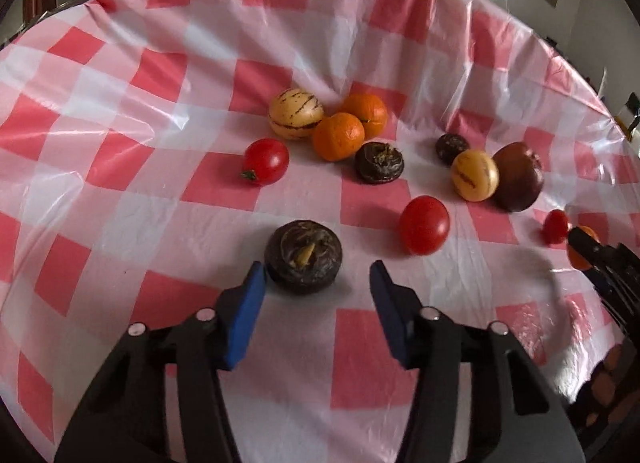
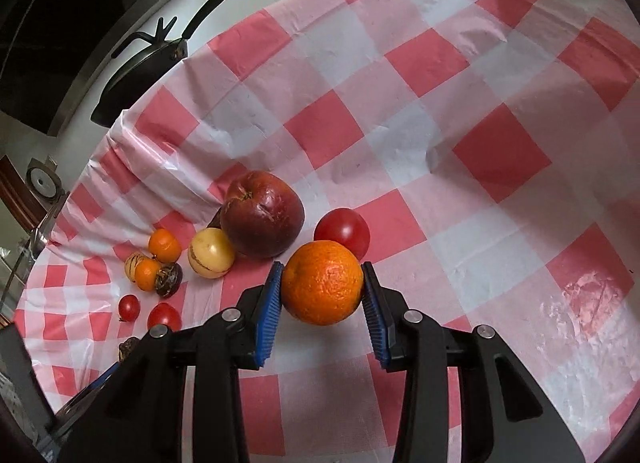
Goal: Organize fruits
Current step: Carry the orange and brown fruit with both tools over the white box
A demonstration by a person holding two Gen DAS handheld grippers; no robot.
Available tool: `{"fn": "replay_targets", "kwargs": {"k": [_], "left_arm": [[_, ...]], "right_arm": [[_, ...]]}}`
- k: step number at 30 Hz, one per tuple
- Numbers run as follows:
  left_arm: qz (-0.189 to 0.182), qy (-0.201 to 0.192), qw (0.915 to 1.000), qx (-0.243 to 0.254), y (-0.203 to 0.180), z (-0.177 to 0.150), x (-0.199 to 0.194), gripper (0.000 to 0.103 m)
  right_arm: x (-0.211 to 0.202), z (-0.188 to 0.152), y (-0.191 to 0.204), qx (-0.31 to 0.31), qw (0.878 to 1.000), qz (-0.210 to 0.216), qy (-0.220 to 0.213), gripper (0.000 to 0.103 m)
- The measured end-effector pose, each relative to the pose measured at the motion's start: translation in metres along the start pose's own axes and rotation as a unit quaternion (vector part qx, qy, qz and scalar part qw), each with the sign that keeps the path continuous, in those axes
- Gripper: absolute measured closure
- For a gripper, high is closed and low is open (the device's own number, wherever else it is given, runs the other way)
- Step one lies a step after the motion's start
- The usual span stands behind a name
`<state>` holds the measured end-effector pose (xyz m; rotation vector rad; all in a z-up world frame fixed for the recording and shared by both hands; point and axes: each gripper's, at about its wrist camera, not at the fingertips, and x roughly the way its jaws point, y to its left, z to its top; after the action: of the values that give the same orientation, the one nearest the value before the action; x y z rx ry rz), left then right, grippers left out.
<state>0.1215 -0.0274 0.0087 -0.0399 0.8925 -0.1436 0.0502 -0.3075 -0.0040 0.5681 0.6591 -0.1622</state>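
Between the right gripper [image 2: 322, 288] pads sits a gripped orange [image 2: 322, 282]; left gripper [image 1: 318, 277] gapes around a dark fruit [image 1: 304, 256], seemingly untouched; next, carry to the other oranges [image 2: 157, 259]

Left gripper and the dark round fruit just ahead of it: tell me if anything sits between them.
Nothing visible does. The dark round fruit lies on the checked cloth just beyond the left gripper, close to its left pad, with only bare cloth in the gap. The nearest other fruit, a red tomato, sits off to the right, clear of the approach.
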Motion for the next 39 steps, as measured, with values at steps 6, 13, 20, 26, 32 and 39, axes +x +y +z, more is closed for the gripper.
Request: {"fn": "replay_targets", "kwargs": {"k": [6, 13, 20, 26, 32, 39], "left_arm": [[0.008, 0.002, 1.0, -0.001, 0.006, 0.009, 0.009, 0.062], [0.01, -0.052, 0.9983, -0.023, 0.024, -0.002, -0.027, 0.062], [0.014, -0.061, 0.9969, -0.047, 0.045, -0.035, -0.053, 0.062], [0.009, -0.078, 0.9963, -0.035, 0.041, -0.056, -0.075, 0.062], [0.006, -0.088, 0.9959, -0.023, 0.037, -0.068, -0.089, 0.062], [0.018, -0.104, 0.9939, -0.032, 0.05, -0.081, -0.109, 0.062]], "right_arm": [[-0.002, -0.001, 0.002, -0.004, 1.0, 0.003, 0.0, 0.064], [-0.003, -0.002, 0.003, -0.01, 1.0, 0.014, 0.002, 0.064], [-0.006, -0.004, 0.004, -0.012, 1.0, 0.024, -0.002, 0.064], [-0.026, -0.026, 0.017, -0.028, 0.998, 0.048, 0.009, 0.064], [-0.063, -0.07, 0.061, -0.094, 0.992, 0.086, 0.011, 0.064], [-0.094, -0.106, 0.079, -0.122, 0.986, 0.11, 0.026, 0.064]]}}
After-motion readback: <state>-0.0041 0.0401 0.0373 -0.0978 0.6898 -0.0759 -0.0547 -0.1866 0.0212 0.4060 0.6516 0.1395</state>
